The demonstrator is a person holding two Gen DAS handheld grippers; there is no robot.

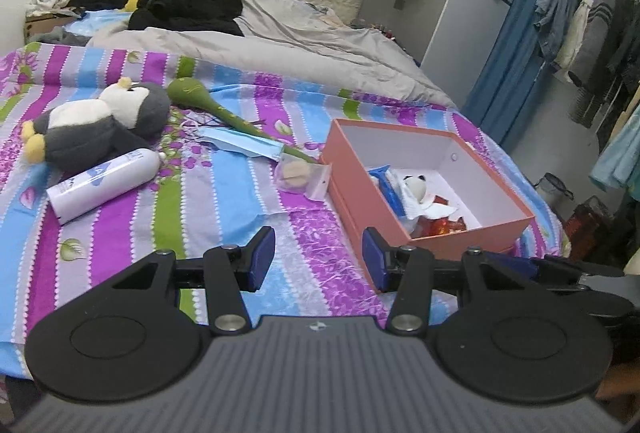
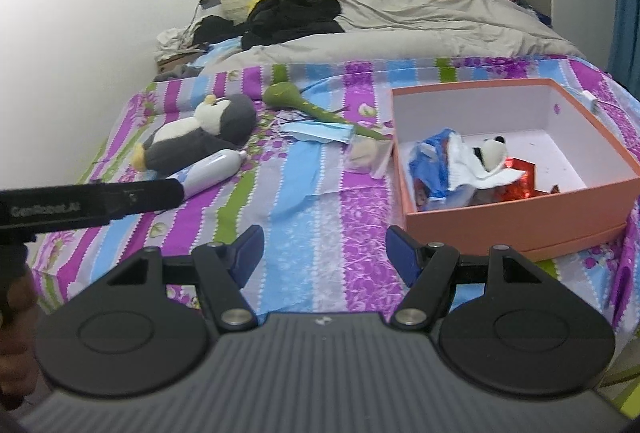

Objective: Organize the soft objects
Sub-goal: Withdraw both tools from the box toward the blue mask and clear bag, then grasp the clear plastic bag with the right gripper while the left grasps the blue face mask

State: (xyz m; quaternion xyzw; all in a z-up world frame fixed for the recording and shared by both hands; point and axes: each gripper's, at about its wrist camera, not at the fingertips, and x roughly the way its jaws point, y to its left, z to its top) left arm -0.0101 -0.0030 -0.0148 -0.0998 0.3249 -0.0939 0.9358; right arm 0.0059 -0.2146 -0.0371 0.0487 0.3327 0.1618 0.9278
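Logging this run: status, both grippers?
Left gripper, right gripper open, empty. Penguin plush on bed, outside orange box. Bottle against penguin.

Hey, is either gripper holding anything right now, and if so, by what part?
Nothing is held. The left gripper and the right gripper are both open, with only the striped bedsheet showing between their fingers.

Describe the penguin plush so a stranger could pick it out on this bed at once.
Start at the orange box on the striped bedspread, then look across to the bed's opposite side. There the penguin plush lies on its back, next to a white bottle. It is the only large grey-and-white toy with yellow feet; the small plush sits inside the box.
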